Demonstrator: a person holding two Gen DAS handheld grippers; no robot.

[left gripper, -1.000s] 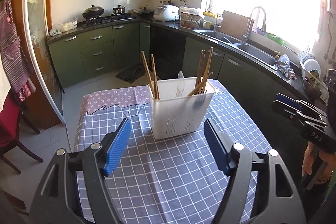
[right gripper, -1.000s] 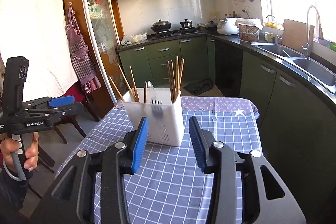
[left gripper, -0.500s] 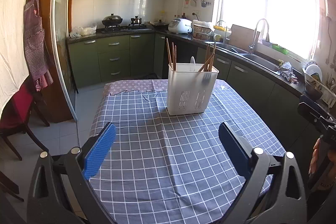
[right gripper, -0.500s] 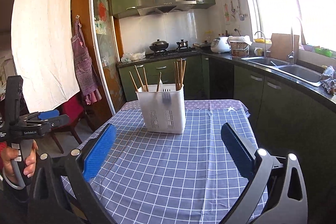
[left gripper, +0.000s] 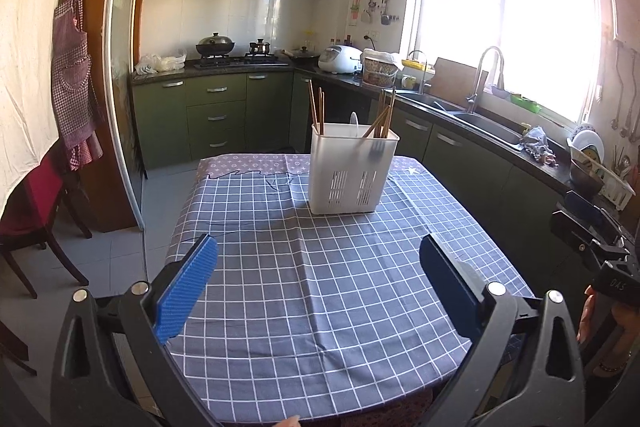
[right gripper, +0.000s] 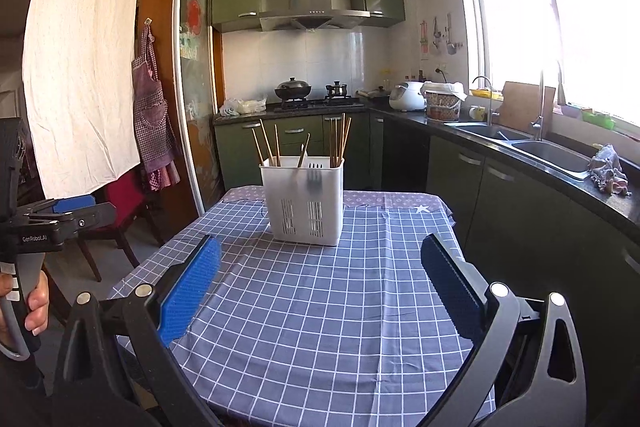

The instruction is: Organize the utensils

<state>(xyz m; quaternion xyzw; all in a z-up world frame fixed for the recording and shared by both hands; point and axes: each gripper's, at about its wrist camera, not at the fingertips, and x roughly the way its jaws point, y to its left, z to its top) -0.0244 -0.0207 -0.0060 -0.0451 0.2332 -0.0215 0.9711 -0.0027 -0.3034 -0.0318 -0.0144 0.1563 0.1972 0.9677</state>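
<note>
A white plastic utensil holder (left gripper: 352, 169) (right gripper: 305, 201) stands on the far half of the checked tablecloth. Wooden chopsticks (left gripper: 316, 105) (right gripper: 339, 139) stick up from its side compartments, and a white spoon (left gripper: 353, 121) and a fork (right gripper: 315, 177) sit in the middle. My left gripper (left gripper: 318, 279) is open wide, well back from the holder, with nothing between its blue pads. My right gripper (right gripper: 320, 281) is also open wide and empty, equally far back over the near cloth.
The table (left gripper: 320, 287) carries a blue-grey grid cloth. A red chair (left gripper: 36, 199) stands to the left. Green cabinets, a stove with a wok (left gripper: 215, 47) and a sink (right gripper: 548, 153) run along the back and right. Each gripper shows at the other view's edge, held by a hand.
Both grippers pulled back from the holder toward the near table edge and spread their jaws from part-way to fully wide. The holder stayed in place.
</note>
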